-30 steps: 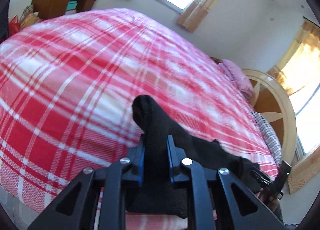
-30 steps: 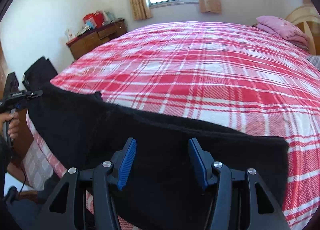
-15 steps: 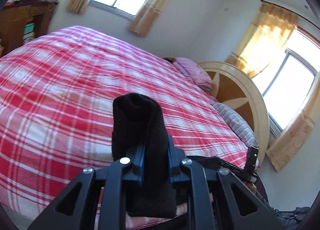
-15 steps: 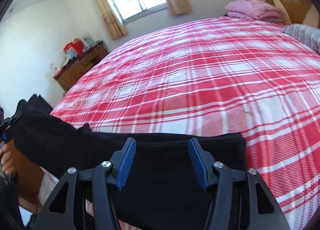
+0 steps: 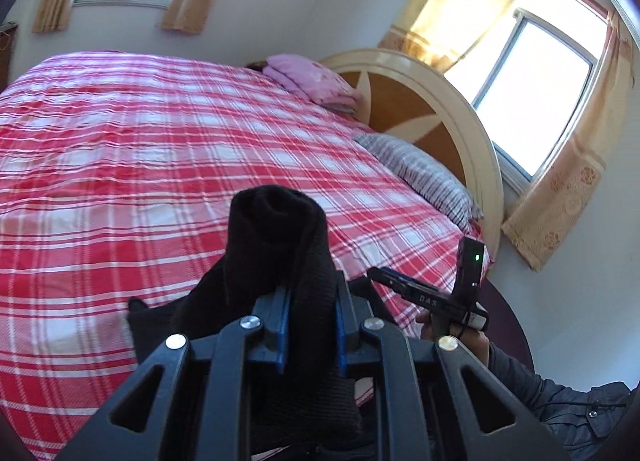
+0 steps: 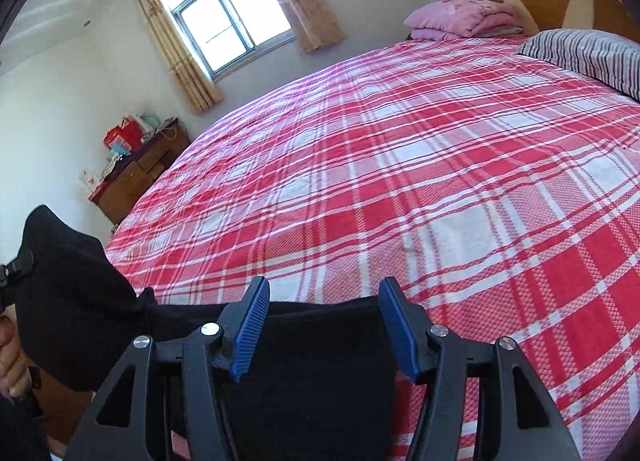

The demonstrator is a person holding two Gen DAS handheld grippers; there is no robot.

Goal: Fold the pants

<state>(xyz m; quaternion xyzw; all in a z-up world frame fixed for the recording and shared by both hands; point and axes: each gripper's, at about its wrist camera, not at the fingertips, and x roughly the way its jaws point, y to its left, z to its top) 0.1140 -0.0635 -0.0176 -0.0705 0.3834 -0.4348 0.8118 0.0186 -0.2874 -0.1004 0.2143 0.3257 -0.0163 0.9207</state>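
The black knit pants (image 5: 276, 245) bunch up between the blue pads of my left gripper (image 5: 310, 301), which is shut on them and holds them above the near edge of the bed. In the right wrist view the pants (image 6: 312, 345) lie under my right gripper (image 6: 324, 301), whose jaws stand wide apart with nothing between them. The cloth rises at the left (image 6: 68, 281) toward the left gripper. The right gripper also shows in the left wrist view (image 5: 436, 297).
The bed has a red and white plaid cover (image 6: 400, 181). A folded pink blanket (image 5: 312, 77) and a striped pillow (image 5: 424, 177) lie by the curved headboard (image 5: 440, 101). A wooden cabinet (image 6: 136, 177) with clutter stands by the far wall.
My left gripper has lifted and swung right with the pants in it. My right gripper has pulled back toward the bed's near edge, staying open; less of the pants shows on the bed.
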